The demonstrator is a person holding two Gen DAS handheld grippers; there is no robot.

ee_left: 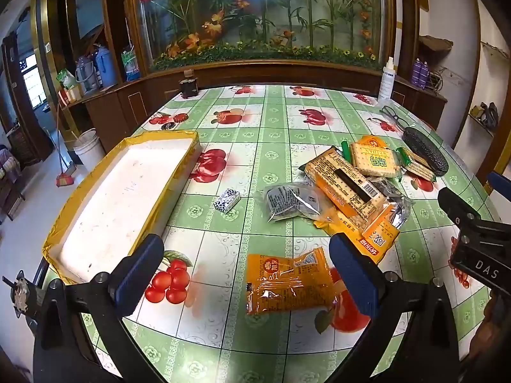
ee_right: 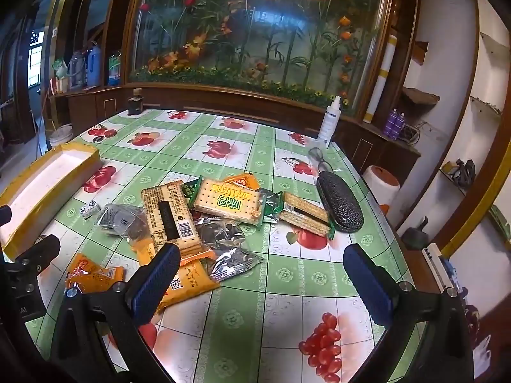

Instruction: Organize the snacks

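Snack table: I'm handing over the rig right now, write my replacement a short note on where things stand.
Left tongs: open, empty, over the lone orange packet.
Right tongs: open, empty, near the snack pile.
White tray: on the table's left side, nothing in it.
Small blue-and-white box: between tray and pile.
Done: nothing sorted yet.
Left: every snack; likely start with the orange packet.
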